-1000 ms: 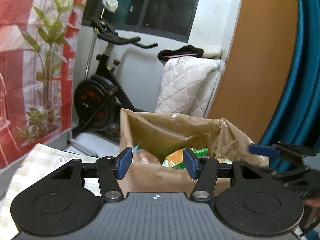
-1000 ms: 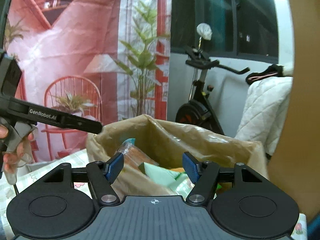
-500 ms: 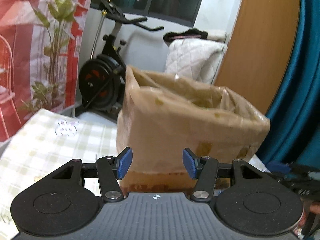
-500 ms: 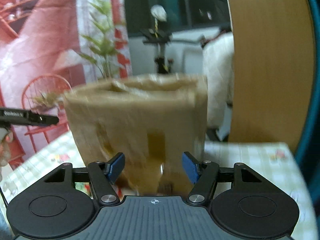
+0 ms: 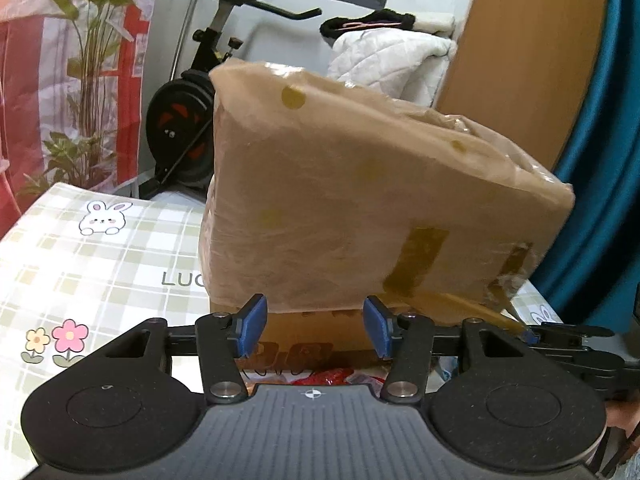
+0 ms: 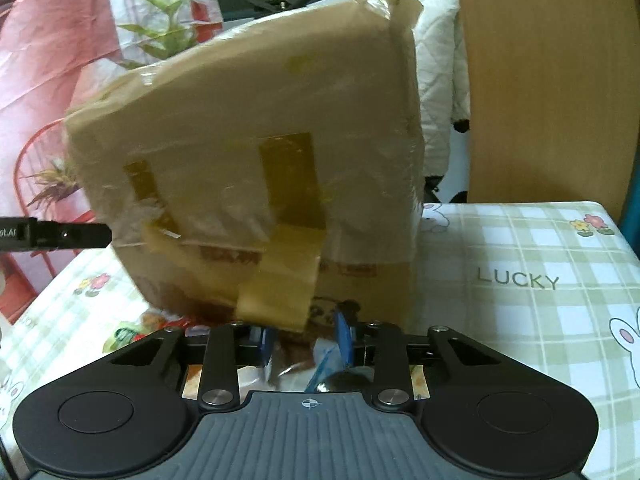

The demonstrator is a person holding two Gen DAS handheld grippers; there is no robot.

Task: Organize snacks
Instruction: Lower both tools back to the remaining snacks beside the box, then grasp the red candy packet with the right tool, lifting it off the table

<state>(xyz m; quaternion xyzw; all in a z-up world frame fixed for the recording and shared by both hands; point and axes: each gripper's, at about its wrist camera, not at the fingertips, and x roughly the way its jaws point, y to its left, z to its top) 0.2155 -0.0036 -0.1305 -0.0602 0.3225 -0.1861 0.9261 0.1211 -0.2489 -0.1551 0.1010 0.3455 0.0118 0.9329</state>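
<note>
A tall cardboard box (image 5: 360, 208) wrapped in clear film and tape stands on the checked tablecloth (image 5: 80, 256), also seen in the right wrist view (image 6: 256, 184). My left gripper (image 5: 312, 326) is open and empty, low in front of the box's base, above a red snack packet (image 5: 324, 378). My right gripper (image 6: 306, 340) has its jaws partly closed around a silvery-blue snack packet (image 6: 316, 368) on the table by the box's base; contact is blurred. Each gripper shows at the edge of the other's view.
More snack packets (image 6: 132, 330) lie on the table left of the box's base. An exercise bike (image 5: 188, 112) and quilted bedding (image 5: 392, 64) stand beyond the table. A wooden panel (image 6: 536, 80) and teal curtain (image 5: 604, 184) are on the right.
Both grippers have dropped from above the box's open top to table level in front of it. The right jaws have narrowed around a packet.
</note>
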